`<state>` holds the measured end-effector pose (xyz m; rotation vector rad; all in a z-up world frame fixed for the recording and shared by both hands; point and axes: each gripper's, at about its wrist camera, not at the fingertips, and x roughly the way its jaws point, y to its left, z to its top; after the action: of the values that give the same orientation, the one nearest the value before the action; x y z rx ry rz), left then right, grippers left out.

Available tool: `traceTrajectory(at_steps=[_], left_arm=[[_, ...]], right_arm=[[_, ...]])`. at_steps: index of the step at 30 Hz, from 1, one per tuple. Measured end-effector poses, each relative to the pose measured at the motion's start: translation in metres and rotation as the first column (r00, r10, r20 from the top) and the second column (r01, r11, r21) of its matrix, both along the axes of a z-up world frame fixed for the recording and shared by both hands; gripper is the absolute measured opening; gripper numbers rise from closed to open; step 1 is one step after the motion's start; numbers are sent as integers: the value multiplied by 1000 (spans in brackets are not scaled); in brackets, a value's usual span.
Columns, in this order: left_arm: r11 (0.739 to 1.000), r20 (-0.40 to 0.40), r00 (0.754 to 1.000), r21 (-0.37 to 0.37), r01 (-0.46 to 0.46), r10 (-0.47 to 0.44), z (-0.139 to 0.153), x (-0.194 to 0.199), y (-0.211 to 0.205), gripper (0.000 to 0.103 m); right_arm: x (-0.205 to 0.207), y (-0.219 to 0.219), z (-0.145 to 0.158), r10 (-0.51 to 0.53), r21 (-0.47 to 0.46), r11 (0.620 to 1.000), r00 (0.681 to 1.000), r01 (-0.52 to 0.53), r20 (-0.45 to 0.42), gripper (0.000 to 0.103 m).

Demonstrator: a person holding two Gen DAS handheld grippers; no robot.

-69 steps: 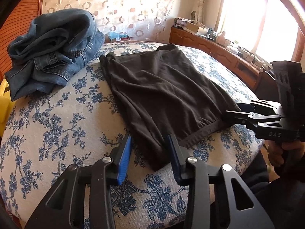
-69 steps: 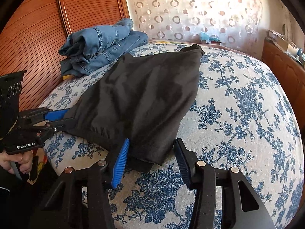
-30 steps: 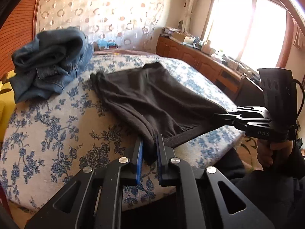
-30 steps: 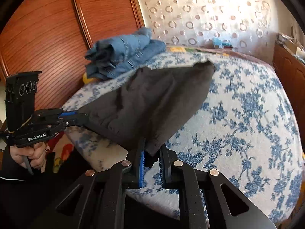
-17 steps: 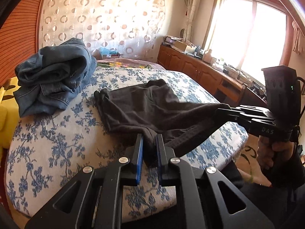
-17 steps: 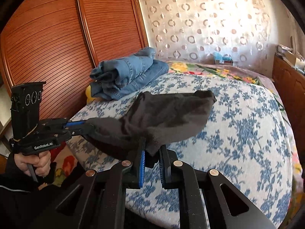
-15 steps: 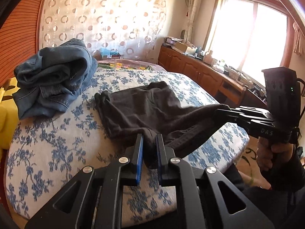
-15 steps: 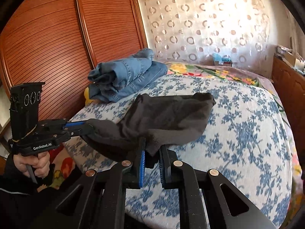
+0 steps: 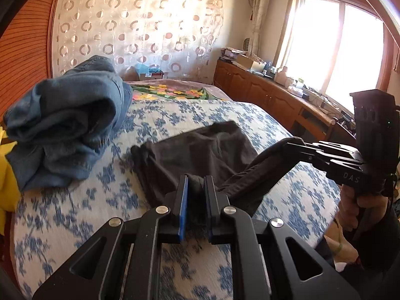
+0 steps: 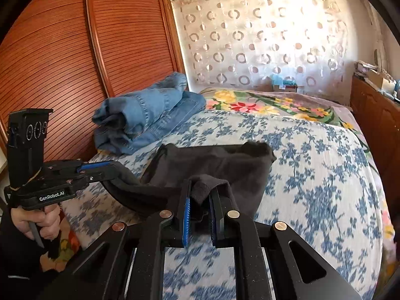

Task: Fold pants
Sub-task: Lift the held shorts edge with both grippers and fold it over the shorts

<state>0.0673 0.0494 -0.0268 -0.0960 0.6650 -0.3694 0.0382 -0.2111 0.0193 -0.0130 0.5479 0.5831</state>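
Two-handed fold of dark pants on a bed spread with a blue-flowered cover. Left tongs are clamped on one near corner of the cloth, and right tongs are clamped on the other; in each wrist view a fold of fabric stands pinched between the blue pads. A little over two seconds ago both pairs of tongs stood apart over a garment lying flat; since then they have closed on the near hem and raised it clear of the bed, so that the near edge now hangs as a taut band between the two grips while the far portion rests on the cover. This suggests the first fold is under way, with the lifted edge probably to be carried toward the far end. The pants appear soft, matte and charcoal-brown, already doubled lengthwise, with loose wrinkles where the cloth rises off the bed. A heap of blue jeans lies to the far left, apart from the pants. A hand grips the left handle.
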Motion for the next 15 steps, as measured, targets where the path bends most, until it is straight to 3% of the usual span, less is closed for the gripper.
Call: traceTrajectory(at_steps=[11,15], left_arm=[[998,23,999,50,-31,30,9,36,-1,13],[997,11,999,56,-52,52,8,54,1,13]], right_arm=[[45,10,2,-39,22,999,999,39,-5,12],[60,15,-1,-49,-15,999,999,49,5,12]])
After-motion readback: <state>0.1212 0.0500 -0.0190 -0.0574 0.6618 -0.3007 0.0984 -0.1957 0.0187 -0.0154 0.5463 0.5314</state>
